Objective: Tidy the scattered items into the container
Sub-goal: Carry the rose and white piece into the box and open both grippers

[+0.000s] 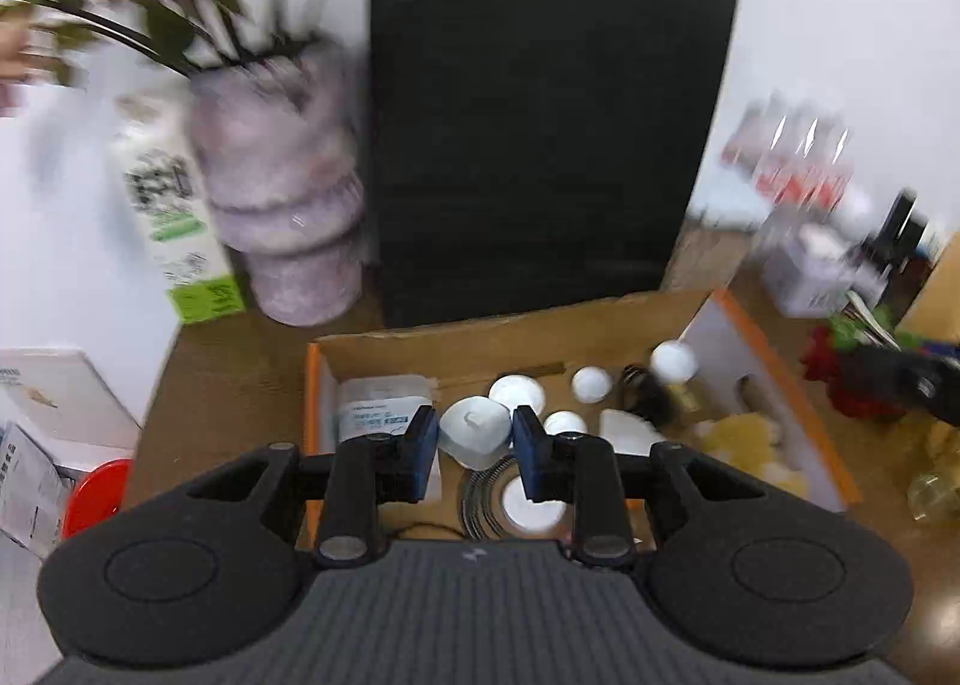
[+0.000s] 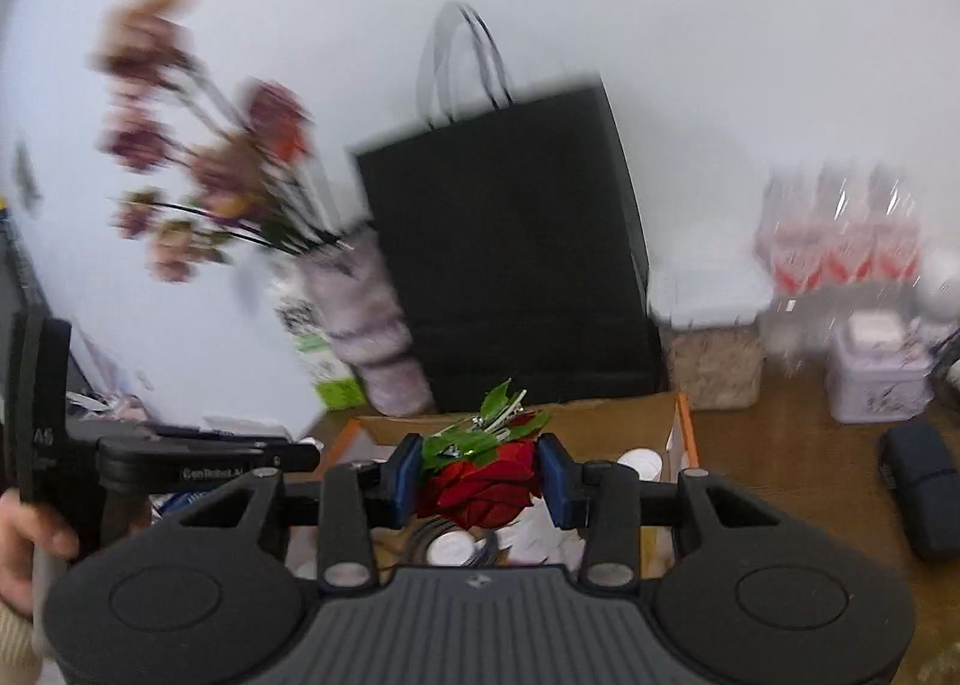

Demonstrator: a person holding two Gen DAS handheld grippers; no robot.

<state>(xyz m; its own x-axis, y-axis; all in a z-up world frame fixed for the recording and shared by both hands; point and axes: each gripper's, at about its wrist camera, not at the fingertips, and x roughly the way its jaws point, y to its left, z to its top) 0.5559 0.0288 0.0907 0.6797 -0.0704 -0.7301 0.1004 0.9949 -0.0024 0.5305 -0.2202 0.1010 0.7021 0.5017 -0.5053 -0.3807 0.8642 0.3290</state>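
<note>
Motion blur smears most of the background in both wrist views: the pink and red flowers in the mottled lilac ceramic vase (image 1: 282, 217), the white and green carton (image 1: 174, 217) beside it, and the clear red-labelled bottles (image 2: 840, 241) by the wall cannot be read in detail. The tall black paper bag (image 1: 540, 133) is cut off at the top in the left view, and both gripper bodies hide the near part of the open brown cardboard box with orange edges (image 1: 774, 379). Several small white round things lie blurred inside the box; what they are cannot be told.

The left gripper (image 1: 474, 442) is closed partway on a white rounded three-cornered object (image 1: 474, 430), its blue pads pressing the object's two sides, above the box's interior. The right gripper (image 2: 478, 478) is likewise part closed on a red artificial rose with green leaves (image 2: 480, 481), the bloom squeezed between its pads, the leaves sticking up past them, also over the box. In the right view a hand (image 2: 24, 541) at the left edge grips the handle of the other gripper. The box sits on the wooden bench (image 2: 780, 445), just before the black bag.
</note>
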